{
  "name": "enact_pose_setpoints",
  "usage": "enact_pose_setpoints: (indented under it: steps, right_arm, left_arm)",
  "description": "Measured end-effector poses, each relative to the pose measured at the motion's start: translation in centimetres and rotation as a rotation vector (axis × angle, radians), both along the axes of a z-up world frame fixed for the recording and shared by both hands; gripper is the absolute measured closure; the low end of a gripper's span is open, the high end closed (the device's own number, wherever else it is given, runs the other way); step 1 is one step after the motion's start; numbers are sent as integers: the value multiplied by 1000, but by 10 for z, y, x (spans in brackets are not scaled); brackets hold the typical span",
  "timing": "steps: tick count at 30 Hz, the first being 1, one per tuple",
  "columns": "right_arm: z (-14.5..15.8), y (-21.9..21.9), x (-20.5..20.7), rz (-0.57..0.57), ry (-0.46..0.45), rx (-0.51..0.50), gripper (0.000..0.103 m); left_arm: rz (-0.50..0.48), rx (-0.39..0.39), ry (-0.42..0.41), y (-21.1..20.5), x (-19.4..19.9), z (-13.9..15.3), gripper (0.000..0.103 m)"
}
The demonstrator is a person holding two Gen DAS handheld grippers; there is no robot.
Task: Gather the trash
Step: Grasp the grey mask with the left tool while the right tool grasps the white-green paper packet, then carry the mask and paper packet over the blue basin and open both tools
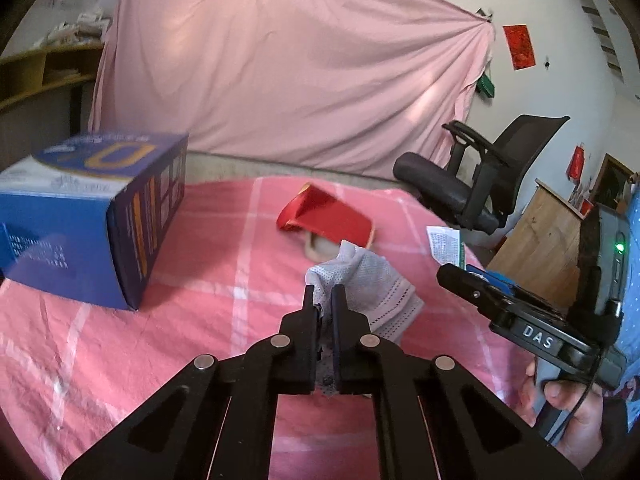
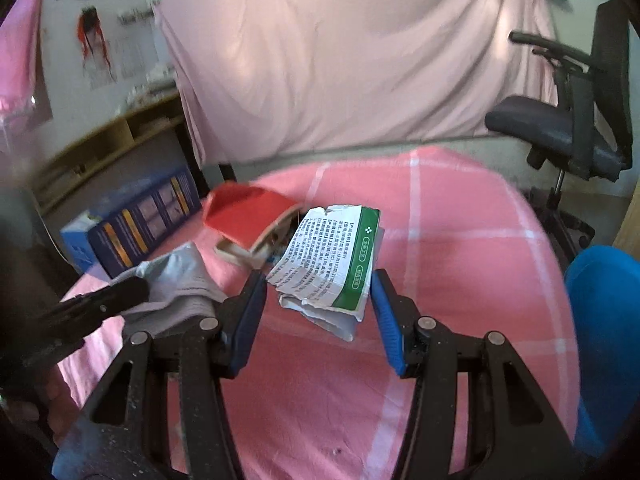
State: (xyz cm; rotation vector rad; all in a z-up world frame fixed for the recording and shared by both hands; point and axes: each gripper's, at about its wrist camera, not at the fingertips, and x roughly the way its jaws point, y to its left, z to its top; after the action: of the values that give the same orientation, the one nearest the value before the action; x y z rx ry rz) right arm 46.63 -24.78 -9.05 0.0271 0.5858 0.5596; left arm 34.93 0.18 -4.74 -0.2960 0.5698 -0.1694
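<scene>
Trash: three bits showing: one mask (image 1: 372, 288), one torn packet (image 2: 332, 260), one red box (image 1: 328, 216).
Left tool (image 1: 324, 300): pinching the mask by its near edge, fingers nearly together, the rest of it sagging onto the pink cloth (image 1: 200, 320).
Right tool (image 2: 320, 312): sitting wide open, blue pads (image 2: 390, 320) either side of the packet's near end, not touching it as far as I can see.
Packet: lying crumpled on the cloth, just beside the red box.
Red box: tipped, flap open; can't tell what's inside.
Blue box (image 1: 88, 216): one, closed, standing at the left on the worktop.
Chair (image 1: 480, 176): one, sitting behind.
</scene>
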Motion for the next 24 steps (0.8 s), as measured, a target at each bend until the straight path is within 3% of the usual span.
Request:
enact_pose_setpoints:
  steps: [7, 14, 24]
  right_arm:
    - [26, -13, -34, -31, -209, 1, 26]
    - [55, -46, -56, -104, -372, 63, 26]
    - [79, -103, -65, -255, -453, 127, 26]
  left_arm:
    - [-1, 28, -91, -23, -9, 29, 100]
    - [-23, 74, -191, -54, -7, 65, 100]
    - [-105, 139, -287, -109, 11, 98, 99]
